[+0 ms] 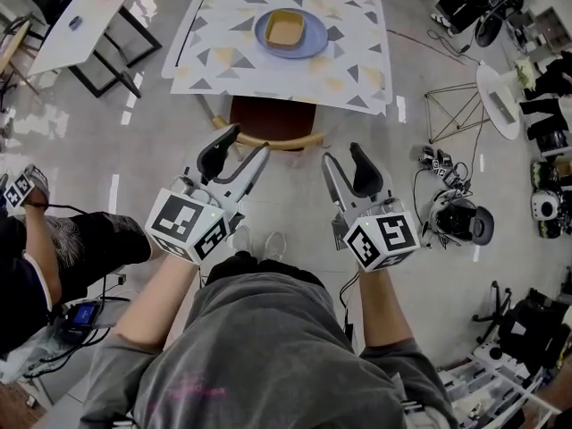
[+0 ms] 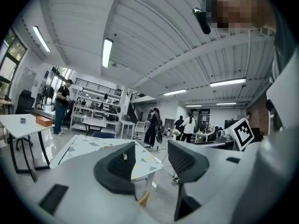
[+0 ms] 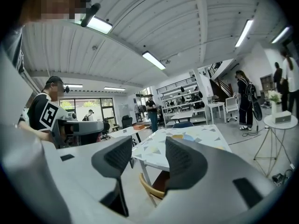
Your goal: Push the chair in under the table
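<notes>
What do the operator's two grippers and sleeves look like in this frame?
The left gripper and right gripper match: pale grey bodies with ribbed black pads. Each carries a white cube printed with black square markers. The person wears a grey short-sleeved T-shirt.

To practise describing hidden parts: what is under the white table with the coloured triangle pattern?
A chair with a dark red seat and curved light wooden back rail stands partly under the table. Its top hides the seat's front; anything else beneath is covered.
</notes>
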`<state>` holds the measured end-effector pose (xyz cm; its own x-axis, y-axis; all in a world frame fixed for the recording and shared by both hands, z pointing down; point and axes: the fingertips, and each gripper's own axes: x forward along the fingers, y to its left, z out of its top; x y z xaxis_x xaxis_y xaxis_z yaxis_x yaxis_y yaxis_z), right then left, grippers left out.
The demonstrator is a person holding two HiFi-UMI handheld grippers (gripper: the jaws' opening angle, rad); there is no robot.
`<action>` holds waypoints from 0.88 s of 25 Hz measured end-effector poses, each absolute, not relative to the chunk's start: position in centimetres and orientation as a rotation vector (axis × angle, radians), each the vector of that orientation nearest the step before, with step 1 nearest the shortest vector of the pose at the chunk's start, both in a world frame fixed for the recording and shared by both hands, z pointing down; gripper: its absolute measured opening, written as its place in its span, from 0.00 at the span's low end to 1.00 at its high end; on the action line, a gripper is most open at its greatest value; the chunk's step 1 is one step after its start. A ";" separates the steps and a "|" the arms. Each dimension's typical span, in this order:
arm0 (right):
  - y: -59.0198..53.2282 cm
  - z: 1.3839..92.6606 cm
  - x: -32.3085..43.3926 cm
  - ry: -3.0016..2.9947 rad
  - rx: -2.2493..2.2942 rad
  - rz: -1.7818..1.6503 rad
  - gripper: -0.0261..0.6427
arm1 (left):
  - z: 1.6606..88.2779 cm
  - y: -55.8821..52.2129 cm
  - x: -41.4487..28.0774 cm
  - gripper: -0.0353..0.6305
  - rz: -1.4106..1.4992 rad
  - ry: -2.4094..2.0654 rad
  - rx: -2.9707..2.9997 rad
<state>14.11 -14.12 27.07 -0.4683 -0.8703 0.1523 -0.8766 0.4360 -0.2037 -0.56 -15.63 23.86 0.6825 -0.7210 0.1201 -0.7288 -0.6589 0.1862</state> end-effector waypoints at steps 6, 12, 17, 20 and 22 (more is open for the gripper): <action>-13.2 24.7 13.8 -2.680 1.619 0.356 0.38 | 21.4 -14.6 0.1 0.35 0.018 -1.150 2.734; -12.3 23.9 13.9 -2.687 1.621 0.357 0.36 | 20.4 -13.9 0.6 0.31 0.004 -1.144 2.739; -11.6 22.9 14.0 -2.701 1.622 0.332 0.31 | 20.3 -13.2 0.7 0.27 0.010 -1.143 2.747; -11.4 22.8 13.9 -2.702 1.618 0.332 0.29 | 20.4 -12.9 0.7 0.23 0.022 -1.143 2.756; -11.3 22.8 13.9 -2.697 1.625 0.336 0.25 | 20.5 -12.8 0.8 0.21 0.030 -1.137 2.759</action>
